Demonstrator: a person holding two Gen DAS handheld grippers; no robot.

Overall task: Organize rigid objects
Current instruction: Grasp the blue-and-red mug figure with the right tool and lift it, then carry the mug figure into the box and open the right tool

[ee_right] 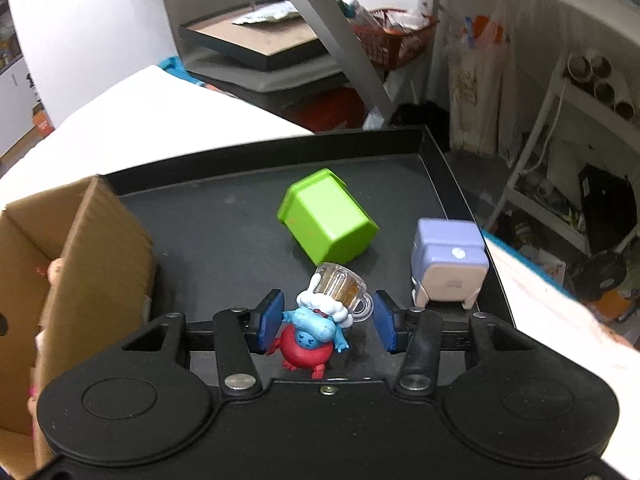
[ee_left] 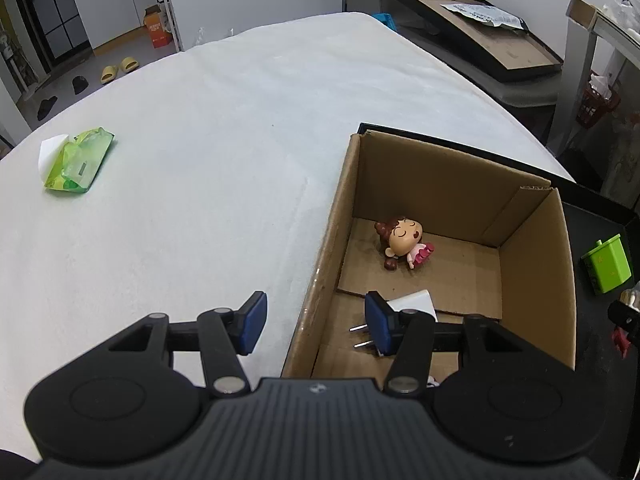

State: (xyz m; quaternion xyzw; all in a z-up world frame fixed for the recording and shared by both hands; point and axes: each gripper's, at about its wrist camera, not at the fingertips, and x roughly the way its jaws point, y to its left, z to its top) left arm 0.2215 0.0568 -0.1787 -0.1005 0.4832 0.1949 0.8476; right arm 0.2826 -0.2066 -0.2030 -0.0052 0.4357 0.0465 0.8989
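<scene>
A: Right gripper status?

B: Fingers are closed narrow on the blue-and-red figurine with the little mug on its head. The left pad touches its side; contact on the right pad looks to be at the mug handle, hard to confirm. It sits just over the black tray, beside the cardboard box.

A: Which way is the box from the toy?

B: Straight left of it, wall close by. The toy's long axis runs upright between the pads, so I'd guess lift and carry left over the rim.

A: Left gripper?

B: Fingers half spread, nothing between them, straddling the box's near-left wall. The doll and white plug are already inside.

A: What's left on the tray?

B: Green tub on its side, beyond the toy, and a lilac block to its right. The right hand is nearer both.
</scene>
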